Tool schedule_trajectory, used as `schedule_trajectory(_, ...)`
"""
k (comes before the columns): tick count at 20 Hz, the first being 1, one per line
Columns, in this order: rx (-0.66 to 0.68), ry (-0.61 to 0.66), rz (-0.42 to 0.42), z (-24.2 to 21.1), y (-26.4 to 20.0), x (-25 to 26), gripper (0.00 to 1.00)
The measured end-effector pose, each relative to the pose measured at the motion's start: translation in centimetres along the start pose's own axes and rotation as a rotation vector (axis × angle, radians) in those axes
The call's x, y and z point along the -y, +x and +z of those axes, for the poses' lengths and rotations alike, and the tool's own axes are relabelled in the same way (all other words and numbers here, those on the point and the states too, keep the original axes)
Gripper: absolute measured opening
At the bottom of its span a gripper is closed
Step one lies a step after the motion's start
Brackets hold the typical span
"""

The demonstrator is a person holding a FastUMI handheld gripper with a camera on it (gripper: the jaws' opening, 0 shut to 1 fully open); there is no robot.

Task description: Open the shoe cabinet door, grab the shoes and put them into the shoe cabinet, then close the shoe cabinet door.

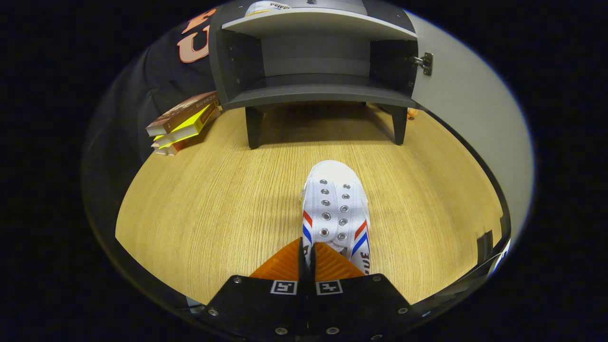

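The jaws are closed tight on the heel rim of the white shoe (336, 211), which is well short of the open shoe cabinet (316, 71). Carry it level – toe first (clearing the lower shelf edge) – and let go only once it's inside.

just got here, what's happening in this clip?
A person's handheld claw is shut on the collar of a white shoe, both fingers pinching it, toe pointing toward the shoe cabinet. The cabinet door is already swung open on the right, and the lower shelf looks free. Another white shoe seems to sit on the upper shelf. A stack of books lies left of the cabinet on the wooden table.
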State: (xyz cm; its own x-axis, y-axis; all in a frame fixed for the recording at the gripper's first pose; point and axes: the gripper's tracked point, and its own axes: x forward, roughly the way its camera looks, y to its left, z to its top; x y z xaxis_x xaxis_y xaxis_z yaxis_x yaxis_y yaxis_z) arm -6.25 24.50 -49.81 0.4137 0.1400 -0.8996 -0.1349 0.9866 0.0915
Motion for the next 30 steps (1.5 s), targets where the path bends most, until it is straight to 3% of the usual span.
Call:
schedule_trajectory(7, 0.098, 0.033, 0.028, 6.2, -6.7, 0.6, 0.0)
schedule_trajectory(18, 0.326, 0.02, 0.02, 21.2, -17.4, 1.2, 0.0)
schedule_trajectory(30, 0.394, -0.052, -0.056, 36.6, -13.5, 3.0, 0.0)
